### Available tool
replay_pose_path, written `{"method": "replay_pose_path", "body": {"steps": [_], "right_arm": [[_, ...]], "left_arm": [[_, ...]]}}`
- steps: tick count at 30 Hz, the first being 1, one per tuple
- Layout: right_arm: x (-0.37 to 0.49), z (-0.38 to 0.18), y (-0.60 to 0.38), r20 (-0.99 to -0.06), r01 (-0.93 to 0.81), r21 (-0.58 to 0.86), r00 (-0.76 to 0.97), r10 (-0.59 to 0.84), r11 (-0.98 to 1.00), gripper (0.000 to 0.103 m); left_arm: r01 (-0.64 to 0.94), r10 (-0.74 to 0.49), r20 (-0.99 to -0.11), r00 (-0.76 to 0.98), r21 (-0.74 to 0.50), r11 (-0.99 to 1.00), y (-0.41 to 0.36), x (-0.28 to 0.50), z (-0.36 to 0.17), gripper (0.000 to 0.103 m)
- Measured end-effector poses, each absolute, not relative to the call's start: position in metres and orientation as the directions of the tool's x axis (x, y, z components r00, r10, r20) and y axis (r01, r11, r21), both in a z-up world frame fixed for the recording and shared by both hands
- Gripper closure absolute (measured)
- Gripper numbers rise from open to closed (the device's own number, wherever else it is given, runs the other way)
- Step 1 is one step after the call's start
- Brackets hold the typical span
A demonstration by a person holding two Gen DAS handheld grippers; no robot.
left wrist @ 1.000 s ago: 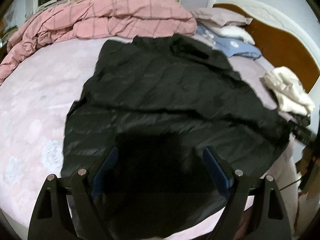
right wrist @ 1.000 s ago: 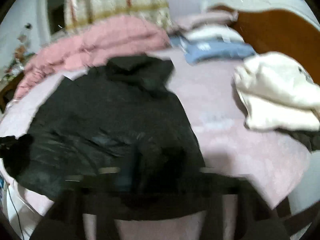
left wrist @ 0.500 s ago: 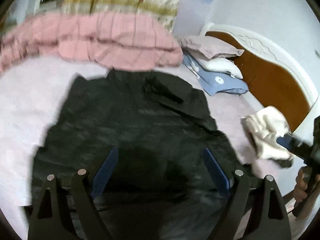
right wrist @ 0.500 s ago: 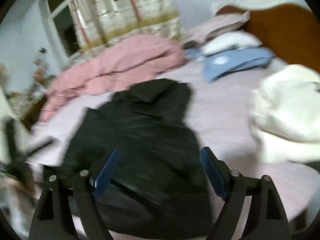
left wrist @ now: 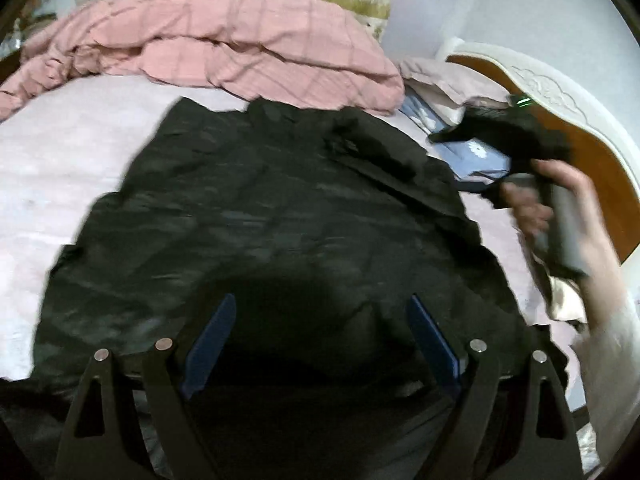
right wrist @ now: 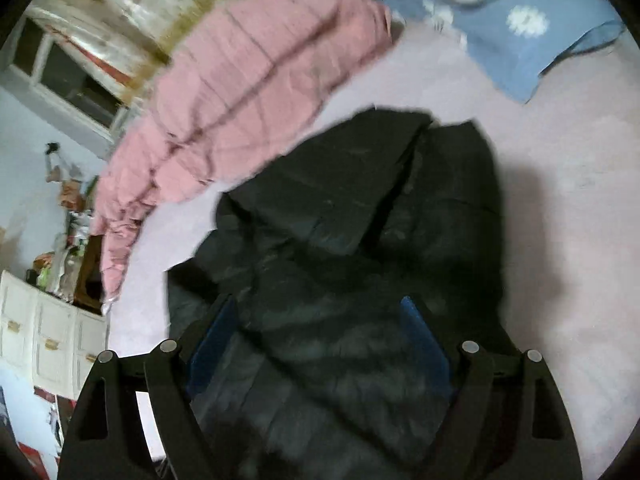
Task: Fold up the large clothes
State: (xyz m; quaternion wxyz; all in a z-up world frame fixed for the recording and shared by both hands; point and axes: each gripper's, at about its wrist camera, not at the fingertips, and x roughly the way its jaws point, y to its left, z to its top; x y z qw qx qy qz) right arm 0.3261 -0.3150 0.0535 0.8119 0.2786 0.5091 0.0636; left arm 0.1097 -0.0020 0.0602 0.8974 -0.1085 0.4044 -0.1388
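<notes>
The bed, covered in a pale pink sheet, fills both views. On it lies the black jacket, spread flat and taking up the middle of the left wrist view from about 9 o'clock round to 3 o'clock, its hood toward 1 o'clock. In the right wrist view the same jacket runs from the centre down to 6 o'clock, with the hood folded near 12 o'clock.

A pink checked quilt is heaped along the far edge at 11 to 12 o'clock, its near fold just beside the jacket's upper edge. A blue pillowcase with white flowers sits at 1 o'clock in the right wrist view, well apart from the jacket.

The left gripper hangs over the jacket's lower half, its blue-padded fingers spread wide with nothing between them but dark cloth below; whether they touch the fabric cannot be told. The right gripper is likewise spread wide over the jacket and holds nothing; from the left wrist view it shows at 2 o'clock beyond the hood, carried by the right hand.

Both views are smeared by motion blur. The jacket's hem is cut off at 6 o'clock behind the gripper bodies, and its sleeves cannot be made out. A pale garment at 4 o'clock is mostly hidden behind the forearm.
</notes>
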Motion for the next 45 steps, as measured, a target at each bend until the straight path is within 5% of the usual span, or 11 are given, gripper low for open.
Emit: {"method": "replay_pose_path", "body": {"steps": [5, 6, 7, 8, 11, 19, 25, 30, 35, 42, 45], "right_arm": [[0.369, -0.001, -0.323, -0.763, 0.326, 0.609, 0.490, 0.422, 0.724, 0.019], [0.373, -0.004, -0.323, -0.747, 0.318, 0.627, 0.505, 0.432, 0.712, 0.027], [0.377, -0.005, -0.323, -0.726, 0.294, 0.645, 0.523, 0.446, 0.706, 0.056], [0.379, -0.003, -0.320, -0.702, 0.255, 0.664, 0.537, 0.468, 0.703, 0.071], [0.371, 0.016, -0.312, -0.678, 0.150, 0.637, 0.577, 0.456, 0.756, 0.096], [0.294, 0.130, -0.297, -0.576, -0.182, 0.504, 0.658, 0.485, 0.845, 0.099], [0.217, 0.226, -0.269, -0.581, -0.414, 0.229, 0.668, 0.465, 0.881, 0.099], [0.150, 0.278, -0.233, -0.552, -0.584, 0.161, 0.615, 0.563, 0.795, 0.099], [0.107, 0.262, -0.192, -0.586, -0.654, 0.182, 0.528, 0.615, 0.734, 0.099], [0.081, 0.152, -0.130, -0.689, -0.681, 0.266, 0.361, 0.629, 0.682, 0.098], [0.073, 0.112, -0.139, -0.701, -0.608, 0.297, 0.385, 0.601, 0.736, 0.088]], "left_arm": [[0.151, -0.347, -0.672, 0.654, -0.333, 0.931, 0.024, 0.103, 0.072, 0.017], [0.150, -0.349, -0.666, 0.660, -0.338, 0.929, 0.029, 0.103, 0.075, 0.017], [0.148, -0.348, -0.660, 0.666, -0.340, 0.929, 0.032, 0.103, 0.077, 0.017], [0.144, -0.343, -0.658, 0.671, -0.338, 0.930, 0.035, 0.103, 0.079, 0.017], [0.125, -0.328, -0.654, 0.682, -0.337, 0.933, 0.044, 0.102, 0.082, 0.017], [0.100, -0.323, -0.610, 0.723, -0.369, 0.924, 0.060, 0.084, 0.099, 0.017], [0.100, -0.325, -0.564, 0.760, -0.392, 0.914, 0.064, 0.063, 0.118, 0.017], [0.172, -0.423, -0.505, 0.753, -0.468, 0.867, 0.052, 0.042, 0.131, 0.017], [0.195, -0.417, -0.498, 0.760, -0.438, 0.878, 0.042, 0.026, 0.143, 0.017], [0.116, -0.337, -0.547, 0.766, -0.399, 0.910, 0.058, 0.012, 0.142, 0.017], [0.105, -0.290, -0.573, 0.767, -0.334, 0.937, 0.059, 0.007, 0.138, 0.016]]}}
